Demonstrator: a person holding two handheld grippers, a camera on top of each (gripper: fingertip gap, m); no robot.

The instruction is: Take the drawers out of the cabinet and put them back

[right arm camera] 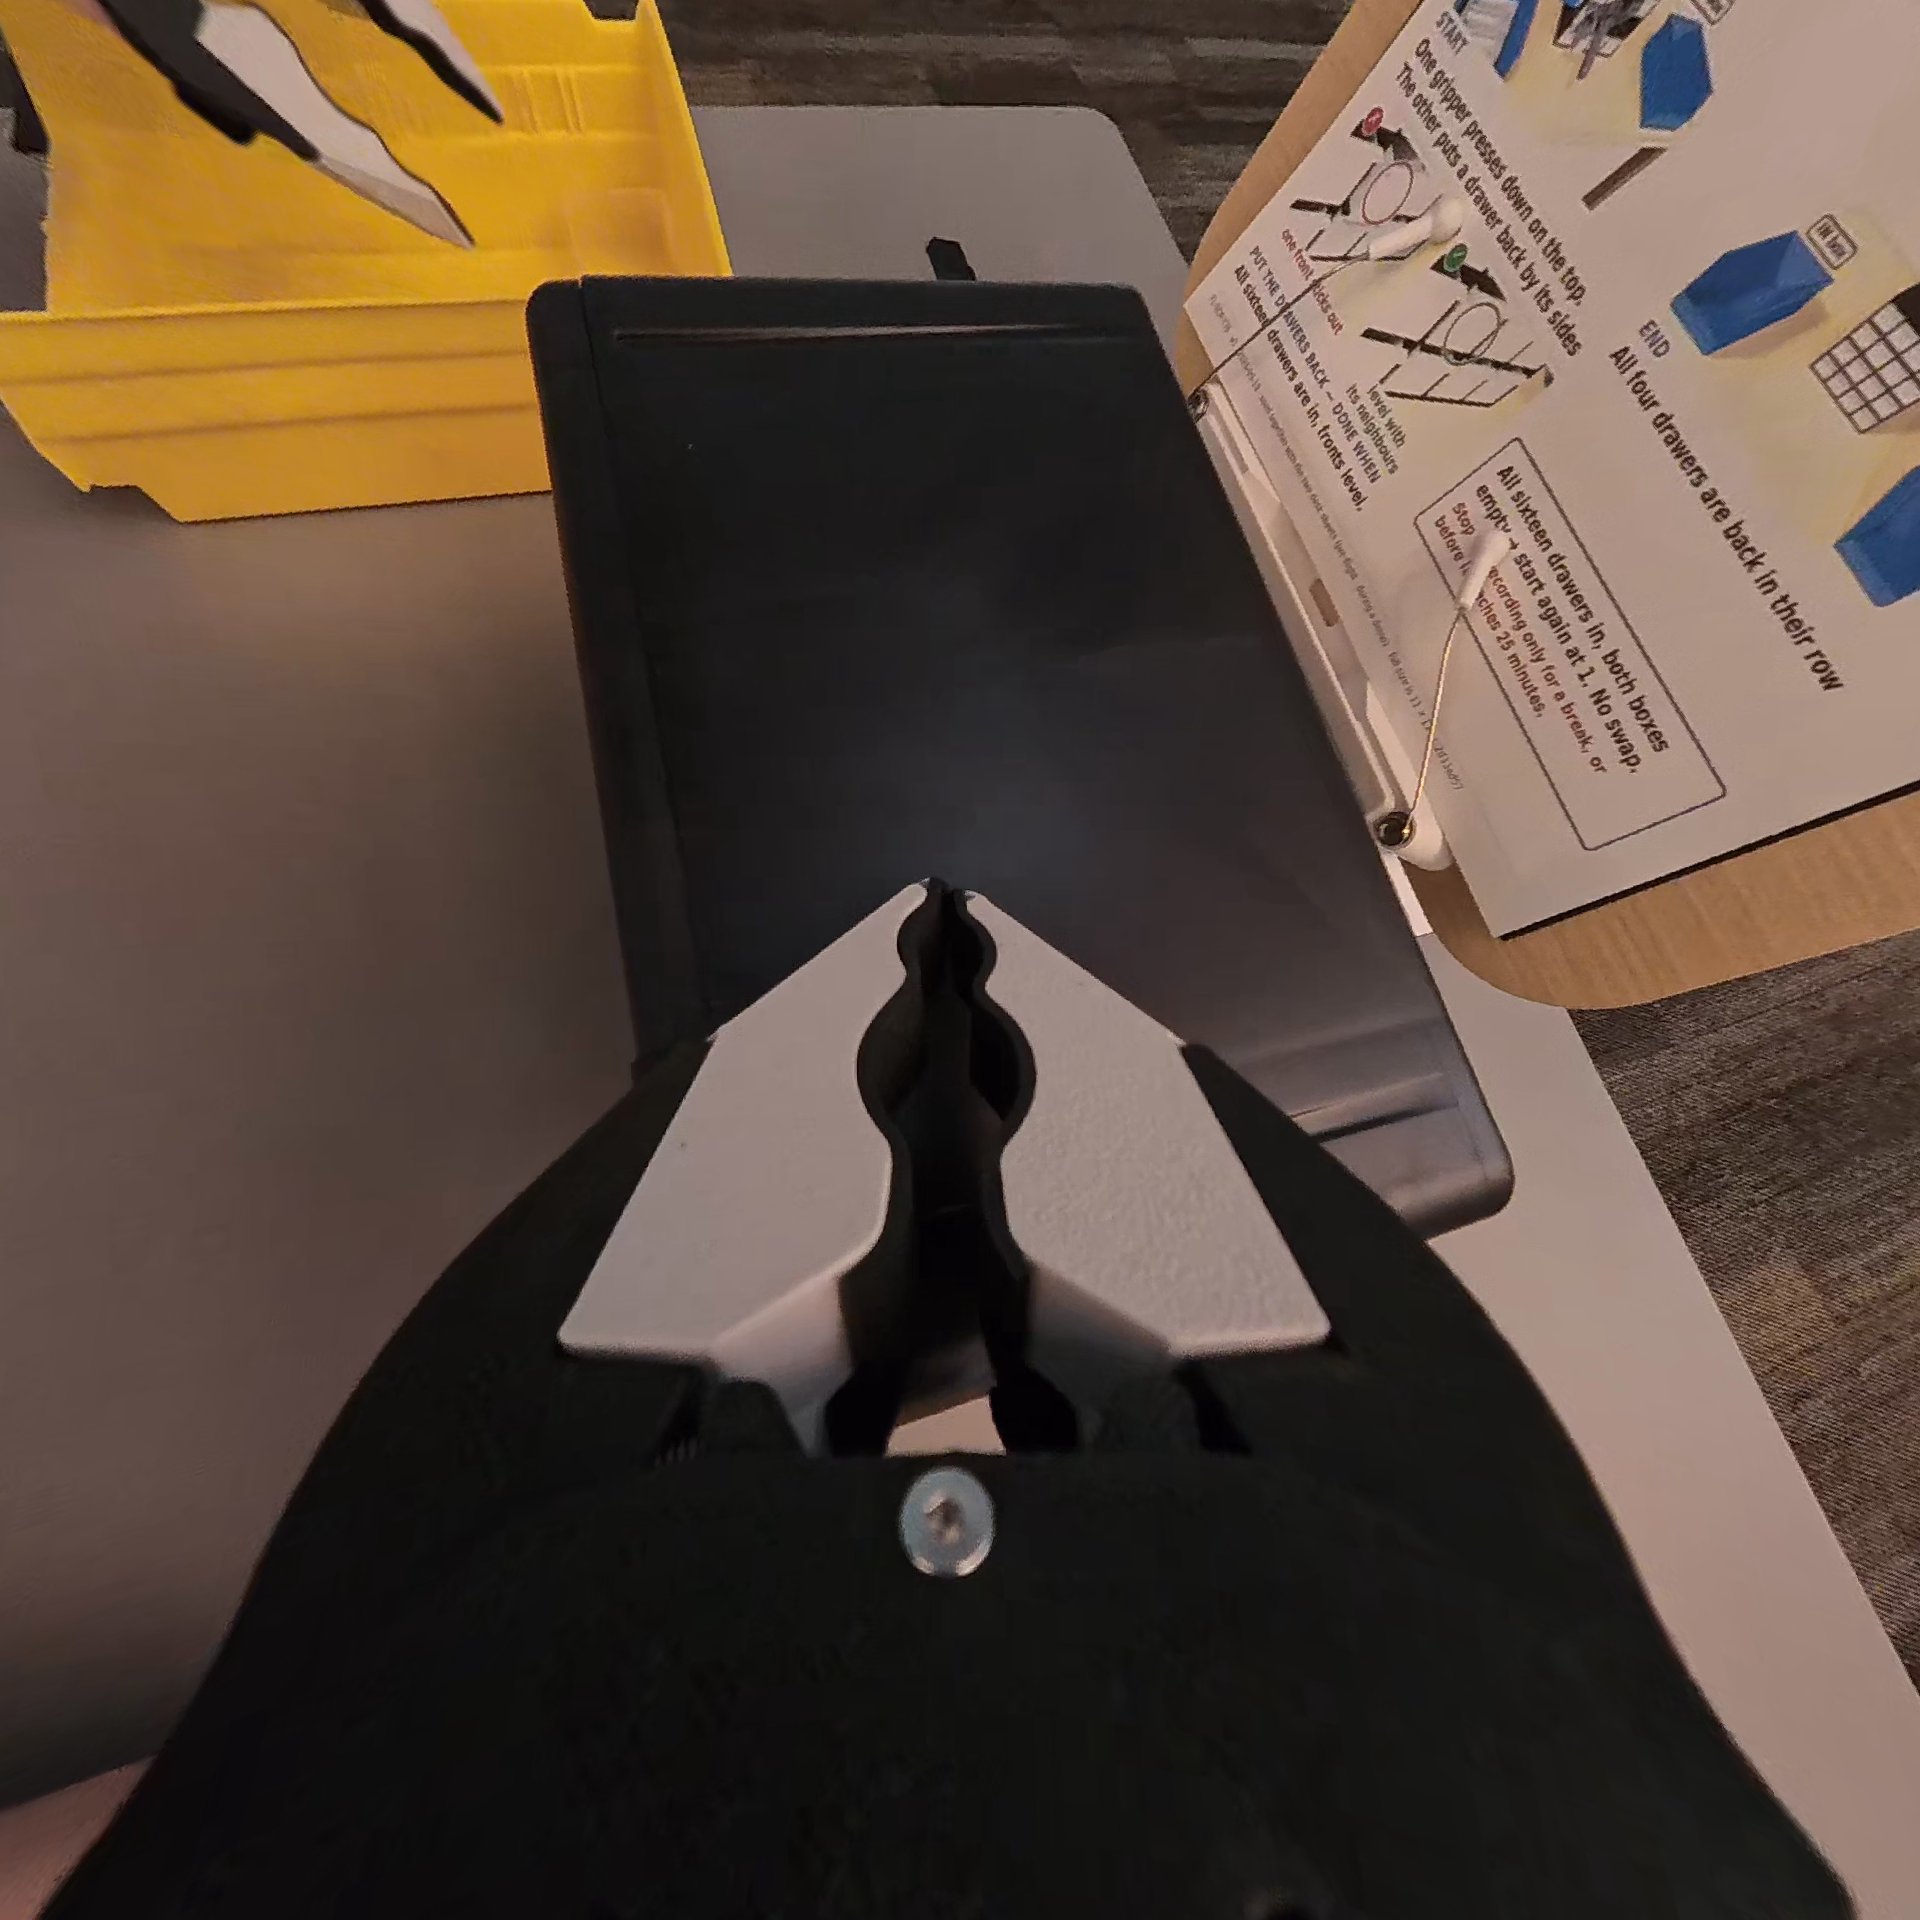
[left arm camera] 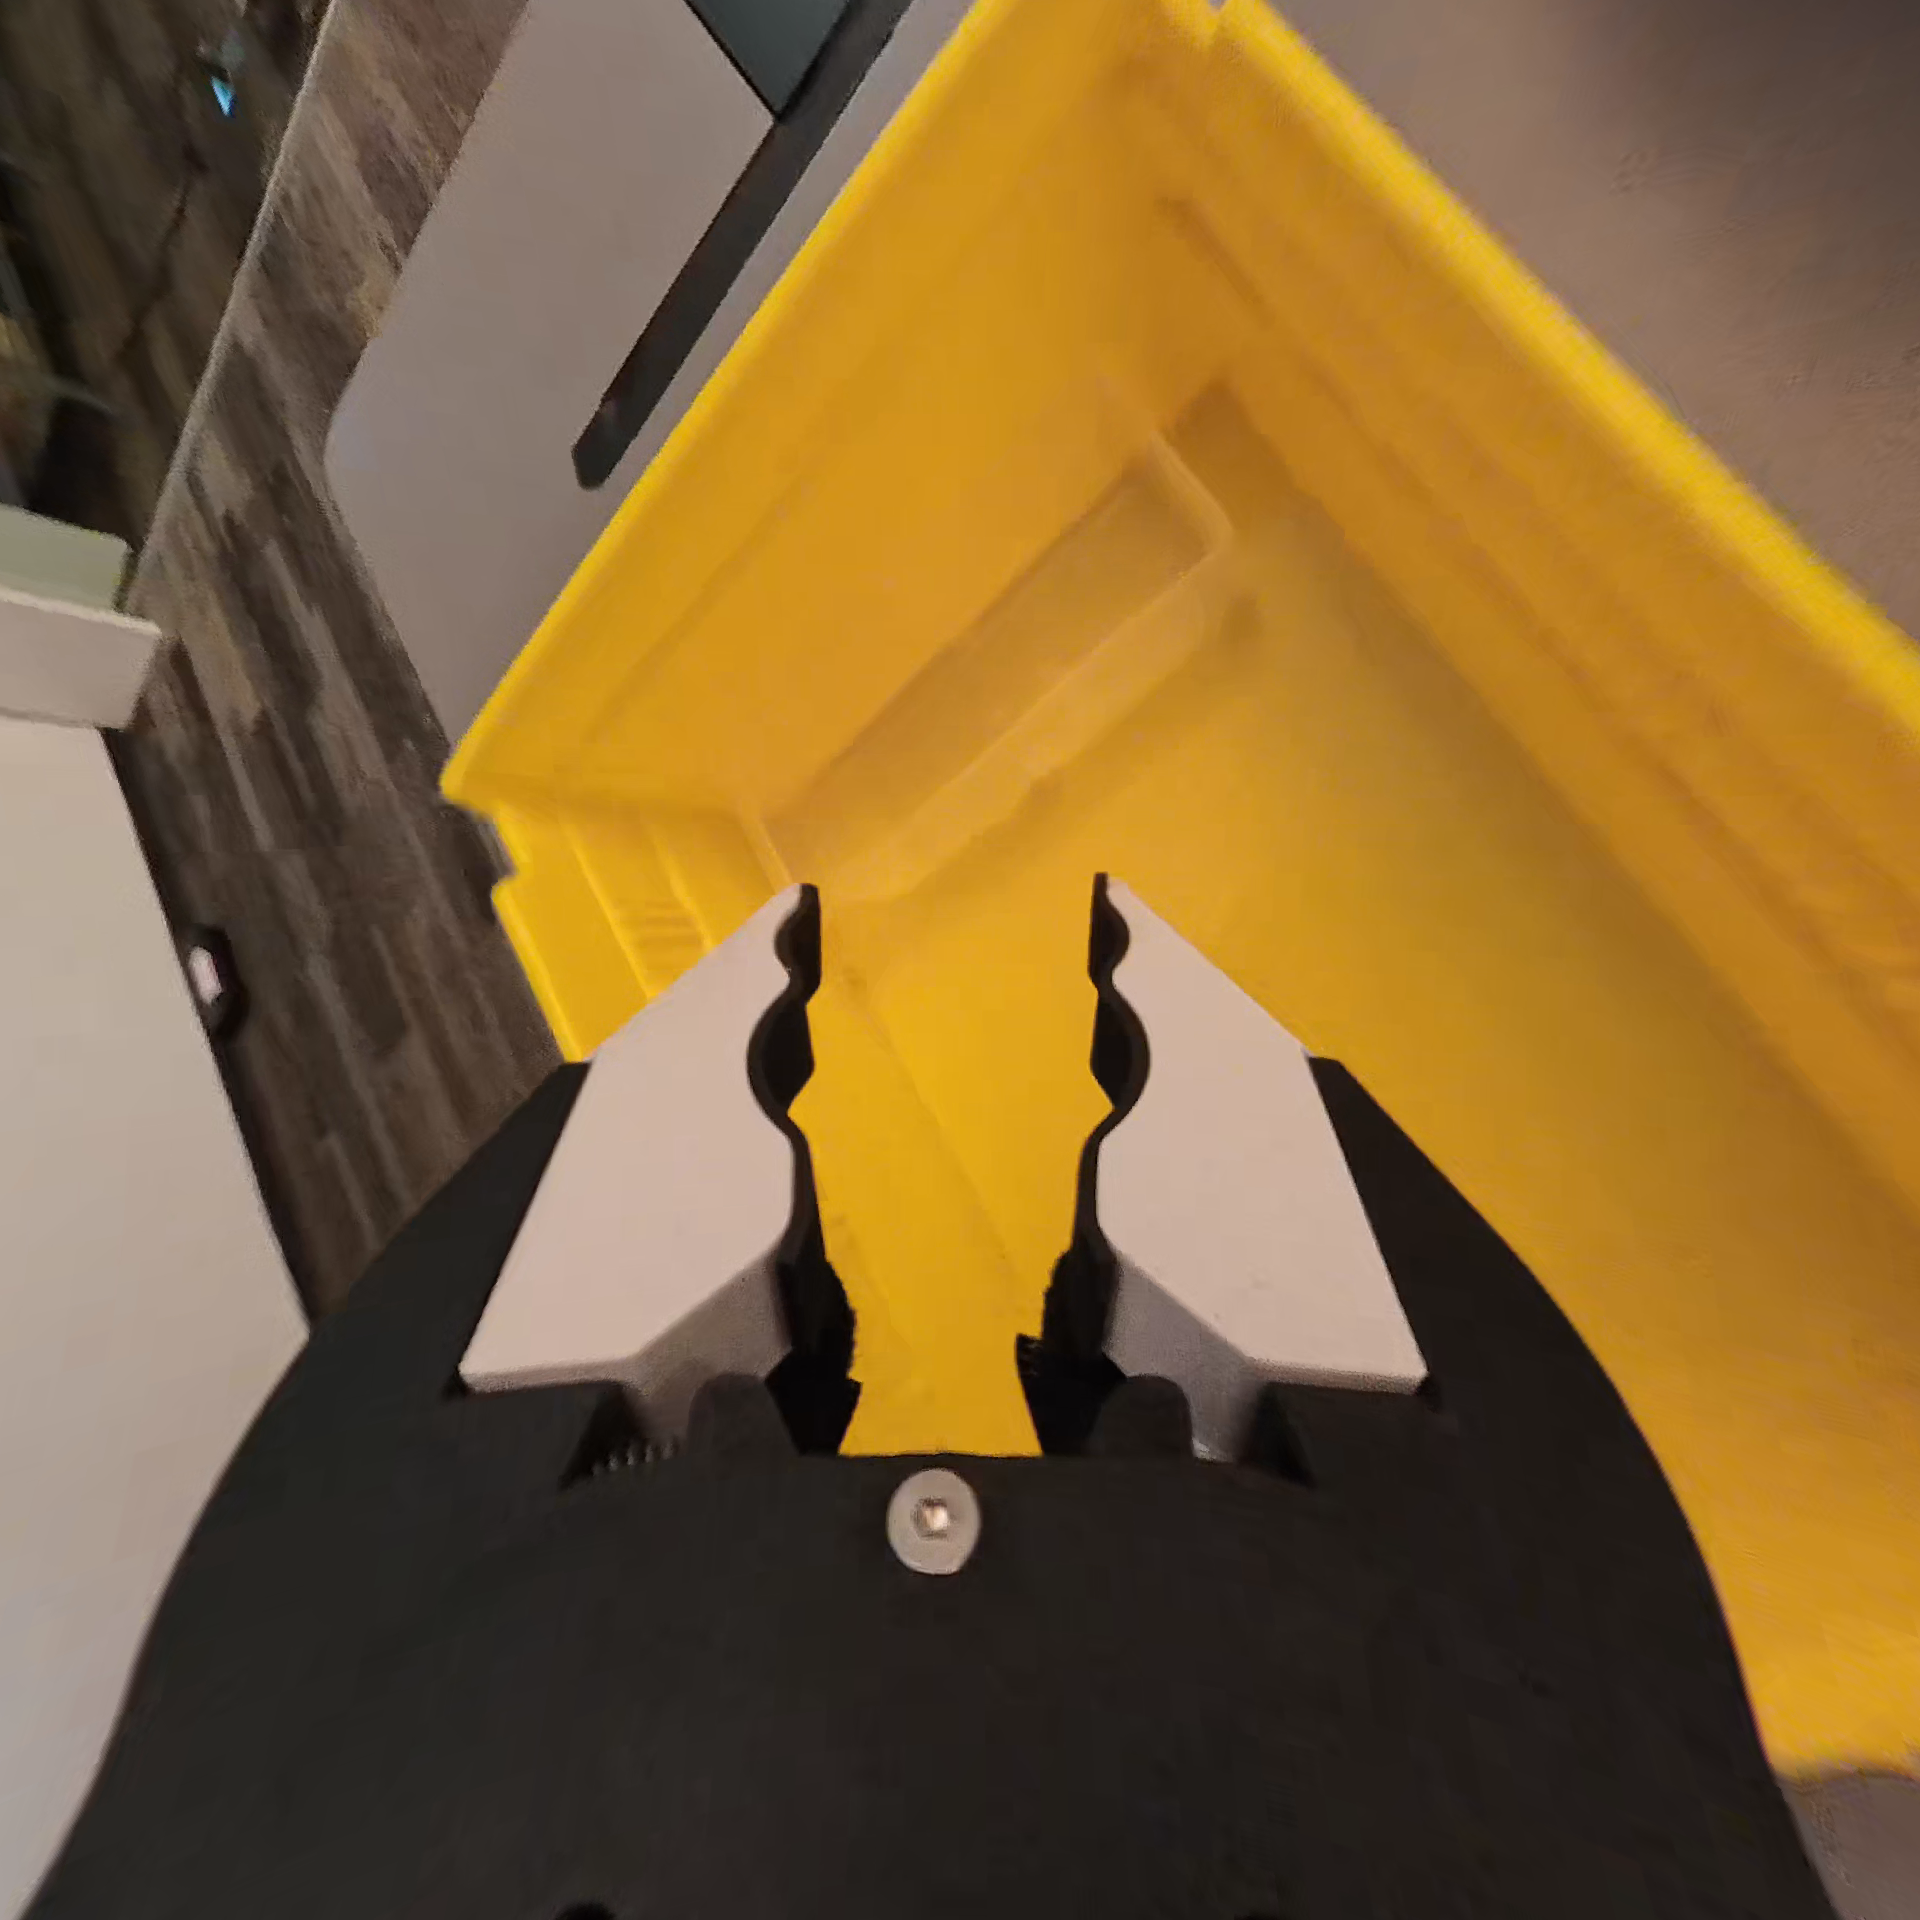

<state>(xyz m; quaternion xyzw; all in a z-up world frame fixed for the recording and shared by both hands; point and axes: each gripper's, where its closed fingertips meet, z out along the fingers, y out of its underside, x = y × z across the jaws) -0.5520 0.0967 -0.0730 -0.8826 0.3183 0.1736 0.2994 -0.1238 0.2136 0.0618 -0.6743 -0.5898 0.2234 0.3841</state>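
Two grippers at work: my right gripper (right arm camera: 940, 894), fingers pinched together on nothing, sits over the black cabinet (right arm camera: 987, 675) mid-frame, probably to steady it, while my left gripper (left arm camera: 954, 894) hangs part-open inside the yellow bin (left arm camera: 1299, 623), upper left, no drawers visible.

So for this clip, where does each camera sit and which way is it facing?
Left wrist view: on the left gripper, open, looking down into the yellow plastic bin.
Right wrist view: on the right gripper, shut, looking down on the black rectangular cabinet top; a printed instruction sheet lies beside it.
Shared: the yellow bin and the left gripper.
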